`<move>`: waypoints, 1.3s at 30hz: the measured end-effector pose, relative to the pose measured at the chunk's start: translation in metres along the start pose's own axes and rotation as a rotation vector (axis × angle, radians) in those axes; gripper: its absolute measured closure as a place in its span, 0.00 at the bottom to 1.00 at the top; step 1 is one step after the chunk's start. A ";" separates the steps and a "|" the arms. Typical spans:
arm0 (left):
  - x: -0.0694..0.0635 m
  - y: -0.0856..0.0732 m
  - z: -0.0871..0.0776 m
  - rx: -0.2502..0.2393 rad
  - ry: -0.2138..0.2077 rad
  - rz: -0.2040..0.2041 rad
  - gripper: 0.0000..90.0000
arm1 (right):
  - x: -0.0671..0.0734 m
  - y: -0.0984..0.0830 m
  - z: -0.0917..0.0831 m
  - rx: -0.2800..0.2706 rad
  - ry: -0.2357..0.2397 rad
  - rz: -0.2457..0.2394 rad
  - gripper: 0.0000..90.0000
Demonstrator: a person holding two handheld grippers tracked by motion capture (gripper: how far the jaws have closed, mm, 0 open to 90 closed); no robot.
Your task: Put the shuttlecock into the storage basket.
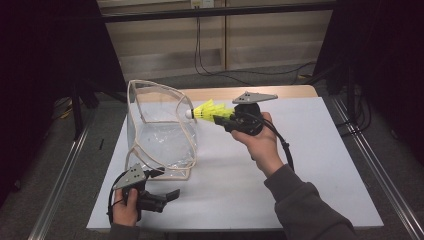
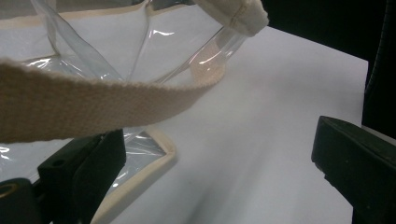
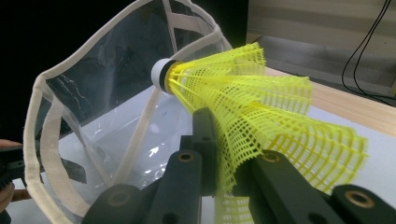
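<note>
Over the middle of the white table (image 1: 310,165) we see the right gripper (image 1: 223,120) held up in the air, jaws clamped on the yellow mesh skirt of a shuttlecock (image 1: 205,111). Its white cork tip points left, at the open mouth of a clear plastic bag (image 1: 162,137) with beige fabric trim. Tip sits just at the bag's right rim in the high view; we can't tell if it has crossed inside.

The right gripper view adds what the high view lacks: both black jaws pinch the skirt of the shuttlecock (image 3: 247,116) near its wide end, mesh crushed between them, and the bag (image 3: 116,93) stands tilted, mouth facing the camera. We see no contents through its clear wall, only table beneath.

At the near left corner, the left gripper (image 1: 167,196) rests low at the table, just near of the bag's base. High view shows its jaws spread. The left gripper view confirms: left gripper (image 2: 224,172) has jaws wide apart, bare table between them, nothing clamped. A beige strap (image 2: 93,100) of the bag crosses above the left-hand jaw; the bag's trimmed bottom corner lies beside that jaw. Contact there we can't tell.
</note>
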State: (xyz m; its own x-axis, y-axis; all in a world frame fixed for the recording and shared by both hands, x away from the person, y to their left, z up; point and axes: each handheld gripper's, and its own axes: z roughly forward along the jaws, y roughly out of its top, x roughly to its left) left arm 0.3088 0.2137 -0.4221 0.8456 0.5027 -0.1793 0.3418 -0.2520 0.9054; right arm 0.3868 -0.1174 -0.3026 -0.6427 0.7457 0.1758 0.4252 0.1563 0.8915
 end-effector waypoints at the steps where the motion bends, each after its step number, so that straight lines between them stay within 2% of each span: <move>1: 0.000 0.000 0.001 -0.003 0.003 -0.001 0.03 | 0.001 0.001 0.000 0.001 -0.002 0.000 0.95; 14: 0.001 0.001 0.001 -0.002 -0.007 0.001 0.03 | 0.016 0.018 0.008 -0.001 0.013 -0.029 0.95; 23: 0.001 0.000 0.001 0.002 -0.007 0.001 0.03 | 0.021 0.023 0.015 -0.008 0.015 -0.018 0.95; 39: 0.001 0.001 0.001 -0.005 -0.001 0.000 0.03 | 0.037 0.029 0.031 0.003 0.020 -0.045 0.95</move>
State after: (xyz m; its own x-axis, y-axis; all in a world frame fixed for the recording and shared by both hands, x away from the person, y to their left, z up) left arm 0.3101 0.2131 -0.4219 0.8460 0.5019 -0.1800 0.3400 -0.2477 0.9072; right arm 0.3945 -0.0651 -0.2834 -0.6734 0.7251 0.1440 0.3977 0.1911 0.8974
